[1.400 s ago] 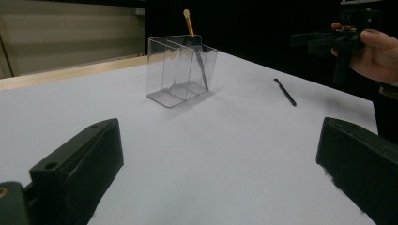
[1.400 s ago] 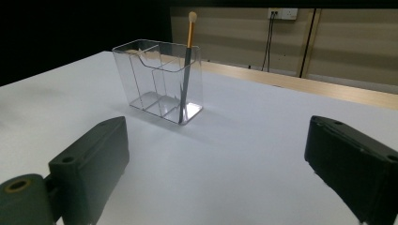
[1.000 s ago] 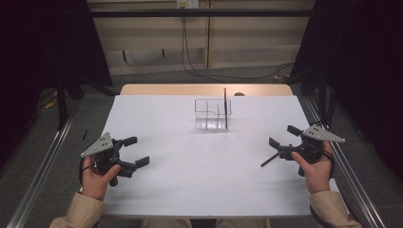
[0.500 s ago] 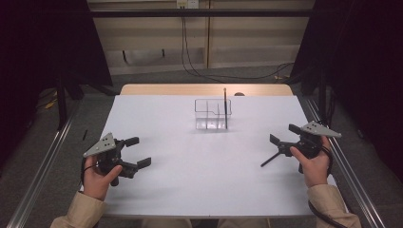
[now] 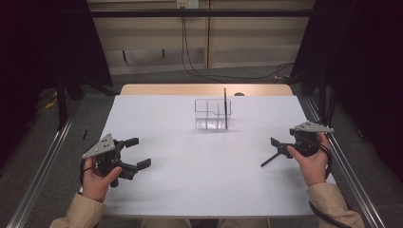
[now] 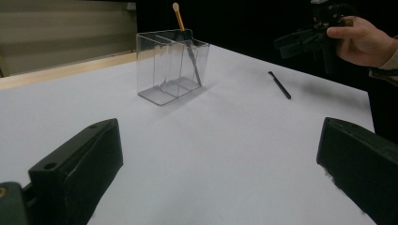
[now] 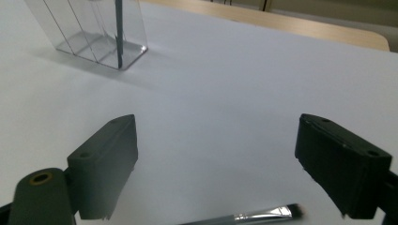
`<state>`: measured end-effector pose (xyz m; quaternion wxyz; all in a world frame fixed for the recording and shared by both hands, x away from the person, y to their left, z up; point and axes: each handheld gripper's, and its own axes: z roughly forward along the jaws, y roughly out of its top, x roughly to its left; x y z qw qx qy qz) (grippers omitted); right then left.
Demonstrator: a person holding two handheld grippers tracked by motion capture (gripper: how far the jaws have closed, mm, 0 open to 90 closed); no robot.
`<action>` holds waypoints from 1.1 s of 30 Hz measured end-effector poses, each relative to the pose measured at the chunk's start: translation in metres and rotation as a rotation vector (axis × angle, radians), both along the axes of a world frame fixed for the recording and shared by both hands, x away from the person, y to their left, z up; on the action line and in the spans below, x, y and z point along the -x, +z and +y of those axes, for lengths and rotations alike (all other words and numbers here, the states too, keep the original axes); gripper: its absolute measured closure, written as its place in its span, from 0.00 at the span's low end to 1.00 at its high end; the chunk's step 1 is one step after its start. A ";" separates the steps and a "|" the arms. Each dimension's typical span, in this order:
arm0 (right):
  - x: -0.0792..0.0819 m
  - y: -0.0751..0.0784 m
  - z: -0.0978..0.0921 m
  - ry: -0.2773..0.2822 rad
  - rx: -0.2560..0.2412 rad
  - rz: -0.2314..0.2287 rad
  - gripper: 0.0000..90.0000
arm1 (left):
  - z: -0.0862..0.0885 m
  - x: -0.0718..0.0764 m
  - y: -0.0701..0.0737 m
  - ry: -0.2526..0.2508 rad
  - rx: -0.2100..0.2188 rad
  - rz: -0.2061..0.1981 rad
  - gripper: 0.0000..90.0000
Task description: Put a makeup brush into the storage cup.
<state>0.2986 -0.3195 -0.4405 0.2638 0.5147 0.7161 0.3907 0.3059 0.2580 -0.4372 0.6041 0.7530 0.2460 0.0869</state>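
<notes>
Near the right edge of the white table, the right gripper hovers with its jaws spread wide and nothing between them. Just below it lies a slim black makeup brush with a silver ferrule, flat on the table top; in the high view it looks to sit just beside the jaw tips, though whether they touch is hard to tell. Well apart, toward the far side, stands a clear plastic divided organiser box with a dark-handled brush upright in its right compartment. At the left, the left gripper is also wide open, holding nothing.
</notes>
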 end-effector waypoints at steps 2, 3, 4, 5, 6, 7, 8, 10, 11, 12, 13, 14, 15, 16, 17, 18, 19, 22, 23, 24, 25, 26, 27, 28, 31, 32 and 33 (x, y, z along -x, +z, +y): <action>-0.001 -0.001 0.001 0.004 0.025 0.019 0.17 | 0.001 0.000 0.000 0.001 0.001 0.000 0.01; -0.002 -0.001 0.002 0.004 0.037 0.035 0.18 | 0.001 0.000 0.000 0.002 0.000 0.000 0.01; -0.002 -0.001 0.002 0.003 0.041 0.049 0.18 | 0.001 0.000 0.000 0.002 0.005 -0.002 0.01; -0.003 0.000 0.003 0.001 0.042 0.061 0.18 | 0.001 0.000 0.000 0.000 -0.001 0.000 0.01; -0.003 0.000 0.003 0.000 0.046 0.071 0.20 | 0.001 0.000 0.000 0.002 -0.001 -0.002 0.01; -0.004 0.000 0.003 -0.003 0.053 0.084 0.20 | 0.001 0.000 0.000 0.001 -0.003 -0.002 0.01; -0.004 0.001 0.004 -0.011 0.060 0.089 0.22 | 0.001 0.000 -0.001 0.001 0.000 -0.001 0.01; -0.005 0.001 0.004 -0.016 0.069 0.097 0.24 | 0.001 0.000 0.000 0.002 -0.006 -0.001 0.01; -0.005 0.002 0.004 -0.018 0.068 0.100 0.25 | 0.001 0.000 0.000 0.002 -0.006 0.000 0.01; -0.005 0.002 0.004 -0.019 0.063 0.104 0.27 | 0.001 0.000 0.000 0.002 -0.005 0.000 0.01; -0.005 0.002 0.004 -0.023 0.054 0.112 0.29 | 0.001 0.000 0.000 0.004 -0.003 -0.001 0.01; -0.005 0.002 0.004 -0.030 0.049 0.125 0.29 | 0.001 0.000 0.000 0.003 -0.002 0.000 0.01; -0.005 0.002 0.004 -0.036 0.043 0.133 0.29 | 0.001 0.000 0.000 0.004 -0.003 0.000 0.01; -0.005 0.001 0.004 -0.043 0.039 0.137 0.30 | 0.001 0.000 0.000 0.003 -0.003 0.000 0.01; -0.005 0.001 0.004 -0.051 0.028 0.145 0.32 | 0.001 0.000 0.000 0.002 -0.004 0.001 0.01; -0.005 0.002 0.005 -0.051 0.032 0.155 0.32 | 0.000 0.000 -0.001 0.001 -0.004 0.001 0.01; -0.005 0.002 0.005 -0.071 0.026 0.175 0.32 | 0.000 0.000 -0.001 0.001 -0.003 0.002 0.01; -0.005 0.004 0.007 -0.100 0.012 0.224 0.35 | 0.001 -0.001 -0.001 -0.001 -0.003 0.002 0.01; -0.005 0.004 0.007 -0.108 0.012 0.235 0.35 | 0.001 -0.001 -0.001 0.000 -0.003 0.002 0.01; -0.005 0.005 0.007 -0.119 0.012 0.247 0.36 | 0.000 -0.001 -0.001 -0.001 -0.001 0.003 0.01; -0.005 0.005 0.007 -0.125 0.008 0.257 0.38 | 0.000 -0.001 -0.001 -0.002 -0.001 0.004 0.01; -0.006 0.005 0.007 -0.132 0.004 0.265 0.39 | 0.000 -0.001 -0.001 -0.002 -0.001 0.005 0.01; -0.006 0.005 0.008 -0.143 0.001 0.281 0.39 | 0.000 -0.001 -0.001 -0.002 -0.001 0.006 0.01; -0.006 0.004 0.009 -0.149 -0.001 0.290 0.41 | 0.000 0.000 -0.001 -0.003 -0.001 0.007 0.01; -0.006 0.003 0.012 -0.168 -0.022 0.328 0.44 | 0.000 -0.001 -0.001 -0.003 -0.001 0.008 0.01; -0.007 0.002 0.013 -0.172 -0.020 0.339 0.45 | 0.000 -0.001 -0.001 -0.003 -0.001 0.008 0.01; -0.007 0.001 0.014 -0.179 -0.014 0.343 0.45 | 0.000 -0.001 -0.001 -0.002 -0.002 0.013 0.01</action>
